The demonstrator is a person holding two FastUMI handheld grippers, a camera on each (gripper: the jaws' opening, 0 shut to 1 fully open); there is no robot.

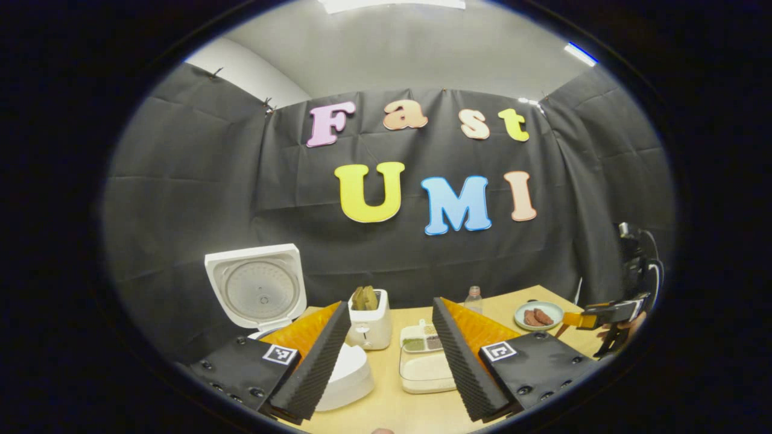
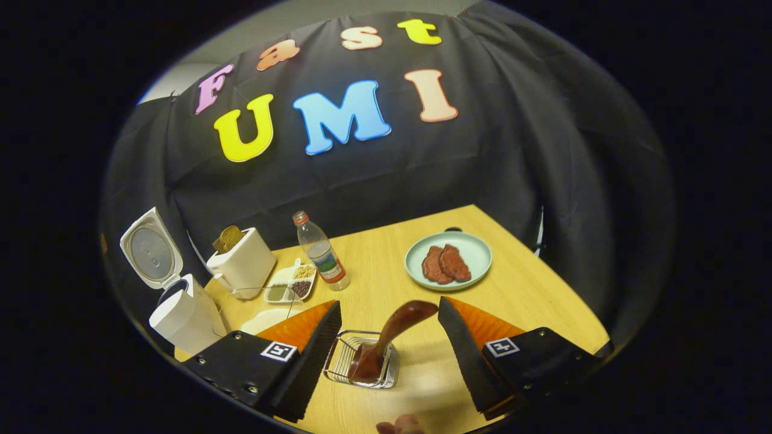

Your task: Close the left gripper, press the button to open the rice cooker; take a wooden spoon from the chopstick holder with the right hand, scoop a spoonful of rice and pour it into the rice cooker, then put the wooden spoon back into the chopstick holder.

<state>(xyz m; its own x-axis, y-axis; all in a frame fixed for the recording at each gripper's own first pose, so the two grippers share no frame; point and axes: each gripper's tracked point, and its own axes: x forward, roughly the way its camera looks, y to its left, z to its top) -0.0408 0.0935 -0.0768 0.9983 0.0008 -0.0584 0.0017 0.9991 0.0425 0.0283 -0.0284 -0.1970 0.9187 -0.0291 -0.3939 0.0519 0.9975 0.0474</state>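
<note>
Nearest in the right gripper view, the right gripper (image 2: 389, 349) has its two fingers spread wide apart, gripping nothing; one wooden spoon (image 2: 386, 337) stands between them in one wire chopstick holder (image 2: 338, 364), its handle leaning up toward the right finger without touching either. Beyond the fingers lie one plate (image 2: 476, 265) with two brown slices (image 2: 445, 264), one bottle (image 2: 321, 253), one toaster (image 2: 244, 262) and one divided dish (image 2: 283, 286). Past the left finger stands one rice cooker (image 2: 181, 313), lid raised. In the left gripper view, the left gripper (image 1: 391, 361) is likewise wide open and empty, with the rice cooker (image 1: 347, 377) just behind its left finger and one clear box (image 1: 425, 377) between the fingers.
</note>
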